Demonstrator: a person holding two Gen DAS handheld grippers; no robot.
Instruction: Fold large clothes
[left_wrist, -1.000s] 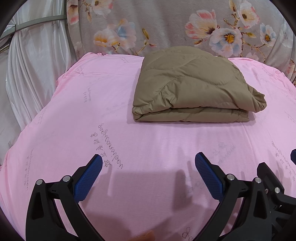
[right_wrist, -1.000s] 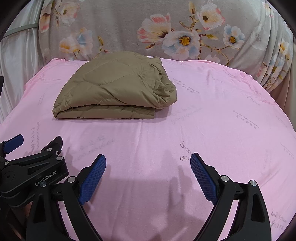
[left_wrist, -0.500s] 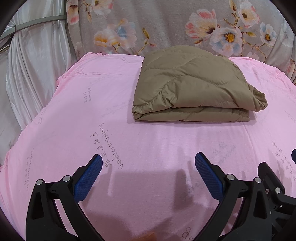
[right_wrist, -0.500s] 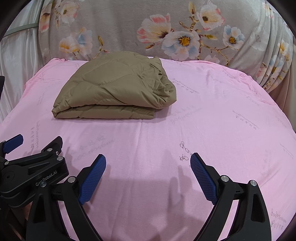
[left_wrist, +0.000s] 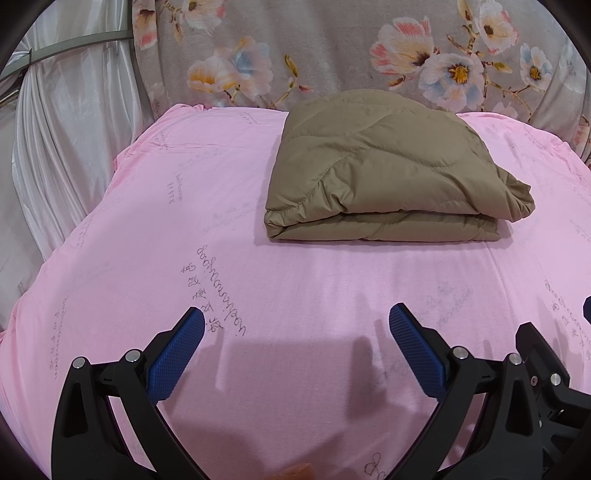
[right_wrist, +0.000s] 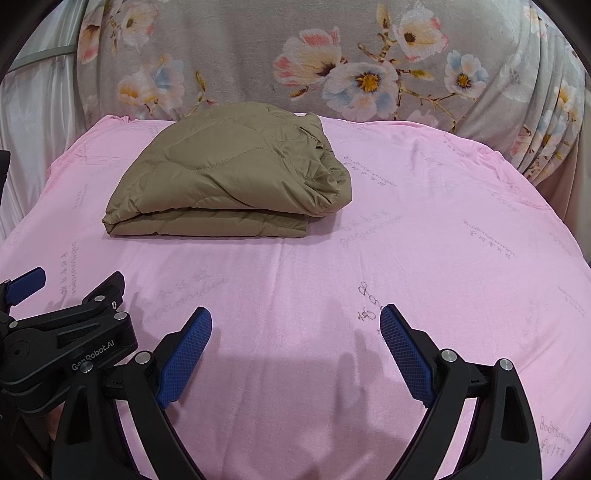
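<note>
The jacket (left_wrist: 388, 173), a tan quilted garment, lay folded into a thick rectangular bundle on the bed (left_wrist: 295, 280), toward its far edge and nearer the far left corner than the right. Its long folded edge faced the grippers, with stacked layers showing along that side; its right end was rounder and looser, the top layer curling down over the lower ones. In the right wrist view the jacket (right_wrist: 229, 173) sat left of centre, with bare pink sheet to its right.

The left gripper (left_wrist: 295, 332) hung over the near part of the bed, released, its blue-padded fingers (left_wrist: 173, 354) spread wide with nothing between them but sheet. The right gripper (right_wrist: 295, 328) was likewise released and empty, its pads (right_wrist: 406, 354) wide apart. Both stood well apart from the jacket, side by side; the left gripper's black body showed at the lower left of the right wrist view.

The sheet was pink, printed with faint script, and smooth. Behind the far edge hung a grey floral cloth (right_wrist: 332, 66), and a white curtain (left_wrist: 62, 122) fell past the left edge.
</note>
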